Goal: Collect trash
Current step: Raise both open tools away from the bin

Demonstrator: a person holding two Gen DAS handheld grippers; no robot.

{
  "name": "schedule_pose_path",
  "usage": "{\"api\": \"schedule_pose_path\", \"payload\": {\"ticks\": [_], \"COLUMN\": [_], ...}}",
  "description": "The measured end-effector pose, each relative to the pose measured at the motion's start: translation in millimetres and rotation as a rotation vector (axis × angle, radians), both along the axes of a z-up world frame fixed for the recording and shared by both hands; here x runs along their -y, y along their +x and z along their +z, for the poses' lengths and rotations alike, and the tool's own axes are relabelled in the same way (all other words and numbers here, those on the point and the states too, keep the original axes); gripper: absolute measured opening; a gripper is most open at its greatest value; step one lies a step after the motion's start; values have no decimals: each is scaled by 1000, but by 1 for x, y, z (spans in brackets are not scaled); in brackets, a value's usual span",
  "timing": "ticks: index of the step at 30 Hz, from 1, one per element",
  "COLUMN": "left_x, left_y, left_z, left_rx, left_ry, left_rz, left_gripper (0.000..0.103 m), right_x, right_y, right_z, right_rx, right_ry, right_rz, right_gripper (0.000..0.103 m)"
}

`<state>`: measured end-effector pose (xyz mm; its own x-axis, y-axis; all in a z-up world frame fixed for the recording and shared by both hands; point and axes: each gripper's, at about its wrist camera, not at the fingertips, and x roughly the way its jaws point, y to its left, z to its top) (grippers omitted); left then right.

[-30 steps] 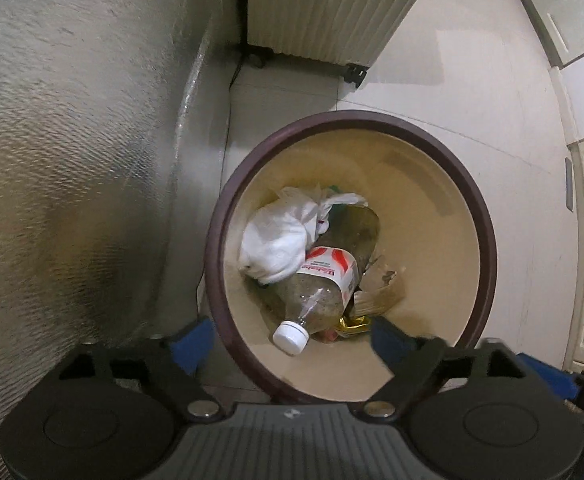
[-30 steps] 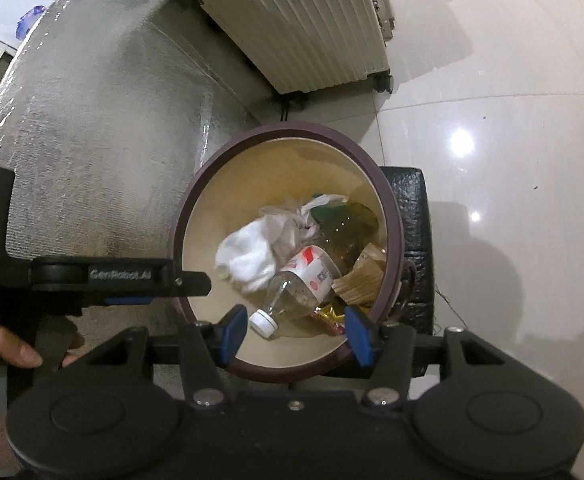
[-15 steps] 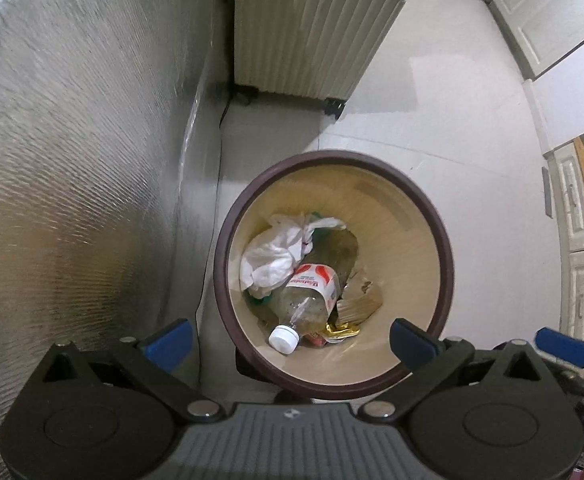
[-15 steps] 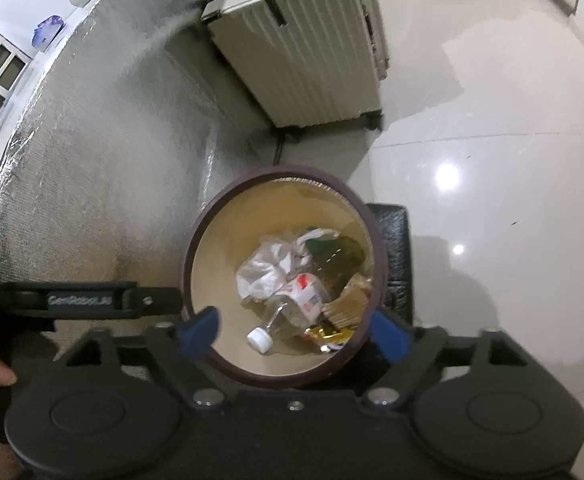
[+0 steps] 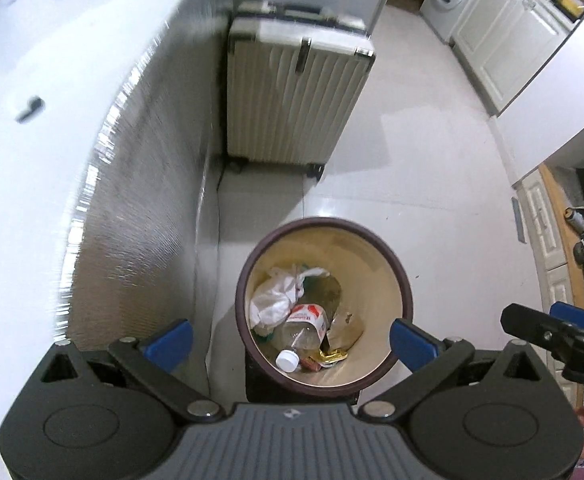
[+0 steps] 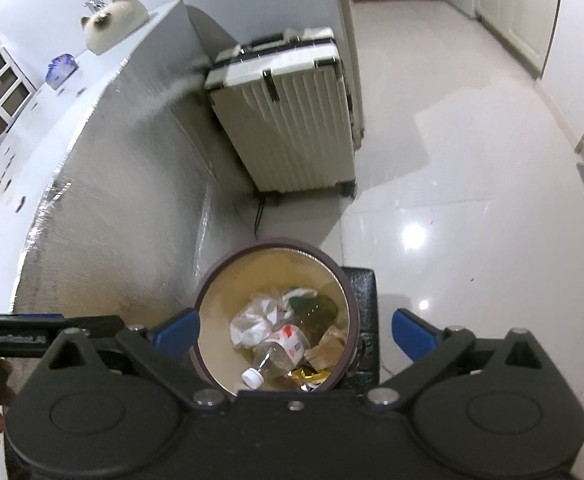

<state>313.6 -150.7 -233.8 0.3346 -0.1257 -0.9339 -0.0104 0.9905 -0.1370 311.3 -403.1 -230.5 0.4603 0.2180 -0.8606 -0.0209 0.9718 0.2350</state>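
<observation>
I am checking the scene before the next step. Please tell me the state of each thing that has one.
Round bin with dark brown rim: upright, no lid, partly filled.
Clear plastic bottle with red label: lying in the bin, white cap on.
White crumpled bag: in the bin.
Beige ribbed suitcase: upright, closed.
Left gripper: open, empty.
Right gripper: just opened, empty.

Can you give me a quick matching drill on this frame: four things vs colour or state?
Things:
1. trash bin
2. plastic bottle
3. suitcase
4. left gripper

Colour or state:
A. standing upright against the wall, cream and ribbed
B. jaws wide apart, nothing between them
C. dark maroon rim, beige inside
D. lying in the bin, white cap, red and white label

Pairs: 1-C, 2-D, 3-A, 4-B
</observation>
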Motion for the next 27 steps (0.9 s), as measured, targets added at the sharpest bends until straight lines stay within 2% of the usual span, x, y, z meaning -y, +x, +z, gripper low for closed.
{"api": "schedule_pose_path", "payload": {"ticks": [10, 18, 27], "left_x": [-30, -58, -85], "left_y": [-63, -120, -185], "left_z": [73, 134, 182], "left_rx": [119, 222, 297], "left_ry": [26, 11, 45], "left_rz": [-2, -7, 0], "left_gripper": [103, 103, 103], "right_x": [-30, -57, -77], "right_y": [-51, -101, -168], "right_z": [71, 133, 188], "right_rx": [69, 174, 254], "right_ry": [-52, -71, -100], "right_rz": [-20, -25, -39], "right_gripper": [103, 103, 103]}}
